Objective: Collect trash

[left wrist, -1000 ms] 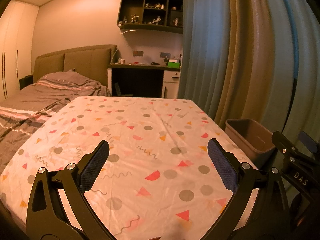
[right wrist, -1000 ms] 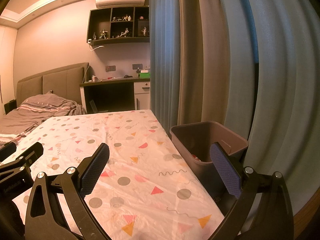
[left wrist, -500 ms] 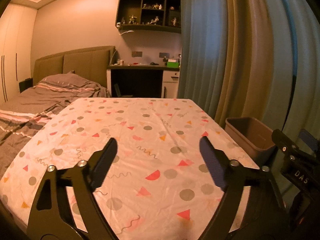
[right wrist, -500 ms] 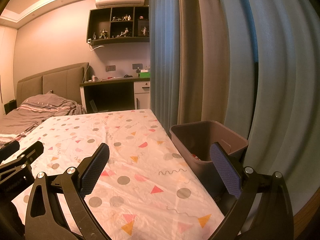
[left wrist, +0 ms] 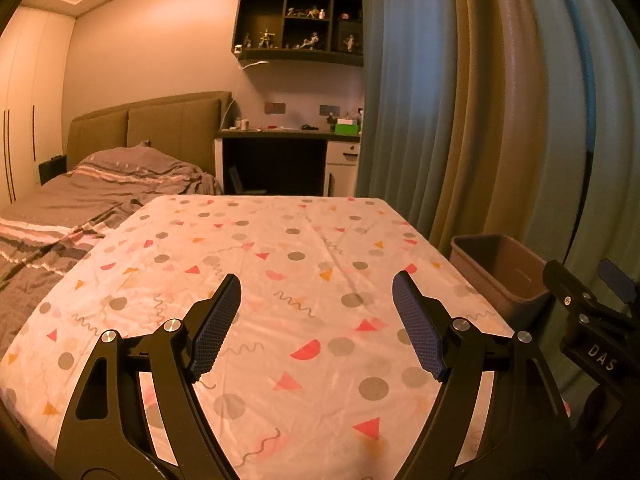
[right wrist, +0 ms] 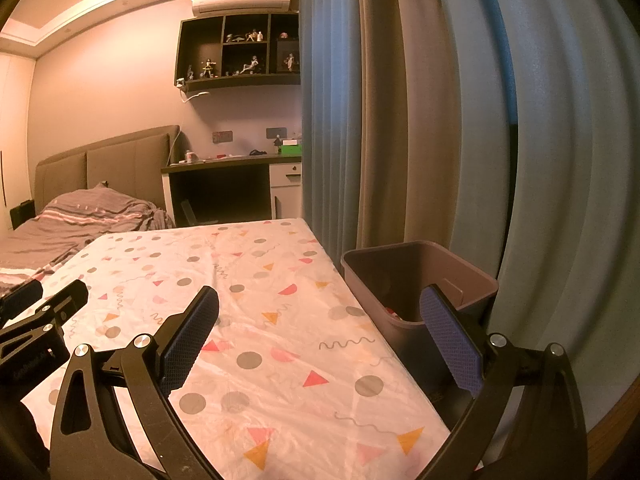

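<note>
A brown trash bin (right wrist: 416, 280) stands at the right edge of the table (right wrist: 280, 320), which has a patterned cloth; something red shows inside the bin (right wrist: 394, 313). The bin also shows in the left wrist view (left wrist: 500, 268). My left gripper (left wrist: 316, 320) is open and empty above the cloth, its jaws part-way in. My right gripper (right wrist: 320, 328) is open wide and empty, its right finger (right wrist: 452, 340) in front of the bin. No loose trash shows on the cloth.
Curtains (right wrist: 440, 120) hang close behind the bin on the right. A bed (left wrist: 80, 200) lies to the left, a desk (left wrist: 280, 160) and wall shelf (left wrist: 300, 28) at the back. The right gripper's body shows at the right of the left wrist view (left wrist: 592, 340).
My left gripper's jaws have narrowed step by step, and its view has shifted slightly. The right gripper has not moved.
</note>
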Tool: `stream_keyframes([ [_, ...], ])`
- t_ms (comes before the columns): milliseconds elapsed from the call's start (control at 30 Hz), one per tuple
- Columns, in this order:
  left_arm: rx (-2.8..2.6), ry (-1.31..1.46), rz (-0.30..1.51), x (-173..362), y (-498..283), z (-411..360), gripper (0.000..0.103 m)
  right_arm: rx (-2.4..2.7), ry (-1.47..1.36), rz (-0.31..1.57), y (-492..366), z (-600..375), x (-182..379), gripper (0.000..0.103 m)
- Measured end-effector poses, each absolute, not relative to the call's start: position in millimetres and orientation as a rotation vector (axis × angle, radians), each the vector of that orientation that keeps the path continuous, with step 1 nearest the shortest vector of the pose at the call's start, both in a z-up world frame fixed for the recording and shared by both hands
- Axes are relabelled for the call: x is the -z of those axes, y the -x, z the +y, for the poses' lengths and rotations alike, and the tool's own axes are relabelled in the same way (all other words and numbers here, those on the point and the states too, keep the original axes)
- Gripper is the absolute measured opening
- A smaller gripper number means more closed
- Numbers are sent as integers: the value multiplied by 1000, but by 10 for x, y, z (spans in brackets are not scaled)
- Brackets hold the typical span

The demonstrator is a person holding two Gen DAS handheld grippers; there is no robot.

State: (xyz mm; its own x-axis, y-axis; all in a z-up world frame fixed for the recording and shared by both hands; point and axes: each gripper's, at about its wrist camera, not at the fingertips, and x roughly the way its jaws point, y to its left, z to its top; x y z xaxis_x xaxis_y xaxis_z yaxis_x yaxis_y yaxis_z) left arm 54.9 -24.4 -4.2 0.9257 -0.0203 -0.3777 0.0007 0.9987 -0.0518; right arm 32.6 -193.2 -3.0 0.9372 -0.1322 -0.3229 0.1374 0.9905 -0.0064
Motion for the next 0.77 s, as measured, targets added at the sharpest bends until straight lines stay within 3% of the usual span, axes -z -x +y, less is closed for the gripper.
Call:
stream_keyframes([
  [333,2,52,379,15,-530,-216,77,137,-18,327,-325,-1935,29,97],
  [767,-33,37,383,16,-523,-226,86,138,-21,323,-332,-1909,29,97],
])
